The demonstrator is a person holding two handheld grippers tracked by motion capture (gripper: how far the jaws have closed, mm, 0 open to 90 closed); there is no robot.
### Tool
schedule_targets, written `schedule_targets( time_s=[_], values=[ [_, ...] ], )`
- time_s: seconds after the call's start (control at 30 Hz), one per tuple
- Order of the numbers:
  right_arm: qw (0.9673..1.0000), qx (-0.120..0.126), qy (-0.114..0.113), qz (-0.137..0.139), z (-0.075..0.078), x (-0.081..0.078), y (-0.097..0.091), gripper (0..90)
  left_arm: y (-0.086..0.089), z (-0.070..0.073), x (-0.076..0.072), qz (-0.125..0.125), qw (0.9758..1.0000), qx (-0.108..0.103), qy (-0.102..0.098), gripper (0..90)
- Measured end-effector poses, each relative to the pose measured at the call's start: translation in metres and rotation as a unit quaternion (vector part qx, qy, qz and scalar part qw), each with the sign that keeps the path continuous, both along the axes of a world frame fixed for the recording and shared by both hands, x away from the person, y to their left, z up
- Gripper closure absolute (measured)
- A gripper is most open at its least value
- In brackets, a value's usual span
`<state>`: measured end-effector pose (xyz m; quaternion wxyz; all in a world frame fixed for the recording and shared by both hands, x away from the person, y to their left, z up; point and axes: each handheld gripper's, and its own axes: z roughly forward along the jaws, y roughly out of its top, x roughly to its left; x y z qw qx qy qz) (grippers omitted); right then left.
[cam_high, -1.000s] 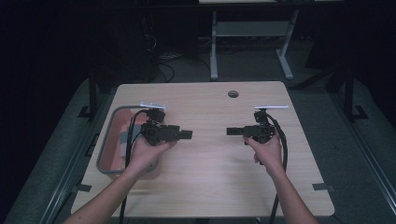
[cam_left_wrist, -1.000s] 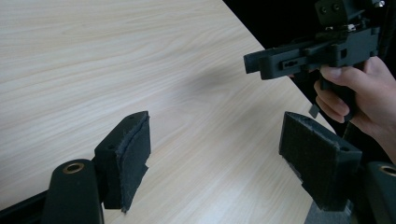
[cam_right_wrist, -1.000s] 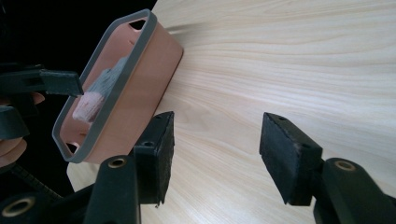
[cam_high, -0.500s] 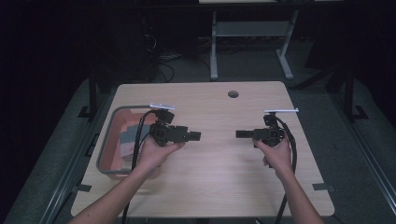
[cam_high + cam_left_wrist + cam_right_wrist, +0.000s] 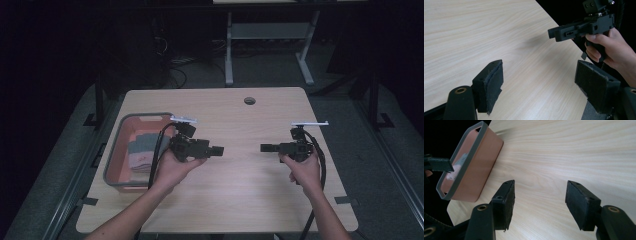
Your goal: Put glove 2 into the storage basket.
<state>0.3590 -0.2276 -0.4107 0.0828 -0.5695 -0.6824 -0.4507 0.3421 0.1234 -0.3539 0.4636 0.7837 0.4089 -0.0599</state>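
My right gripper (image 5: 262, 148) jaws have just been opening, nothing between — both pairs apart, left gripper (image 5: 220, 150) drifting from the basket (image 5: 116, 165).

We look down on a pale, wood-grain rectangular counter (image 5: 235, 200) with rounded corners and a small round dark hole (image 5: 249, 100) near its far edge. On its left side sits a salmon-pink plastic tub with a grey rim (image 5: 114, 165), just inside the counter's left edge; folded grey and white cloths (image 5: 141, 152) lie within it. The counter stands on a dark grey floor (image 5: 390, 200).
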Motion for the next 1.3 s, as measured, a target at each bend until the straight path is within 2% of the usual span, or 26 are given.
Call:
schedule_targets(
  time_s=[0.37,0.63,0.93,1.3],
  values=[
    [0.9999,-0.005,0.011,-0.012,-0.015,-0.012,-0.014,38.8,-0.013,-0.012,-0.01,-0.014,0.9999,-0.002,0.003,22.8],
    [0.9998,-0.018,0.01,-0.003,-0.025,-0.023,-0.02,38.2,-0.022,-0.02,-0.018,-0.026,0.9997,-0.003,0.0,22.7],
    [0.9999,-0.009,0.011,-0.009,-0.034,-0.035,-0.033,37.7,-0.027,-0.029,-0.027,-0.039,0.9992,-0.001,-0.004,22.4],
    [0.9999,-0.006,0.011,-0.006,-0.043,-0.042,-0.036,37.5,-0.03,-0.047,-0.037,-0.05,0.9987,-0.001,0.004,22.4]
  ],
)
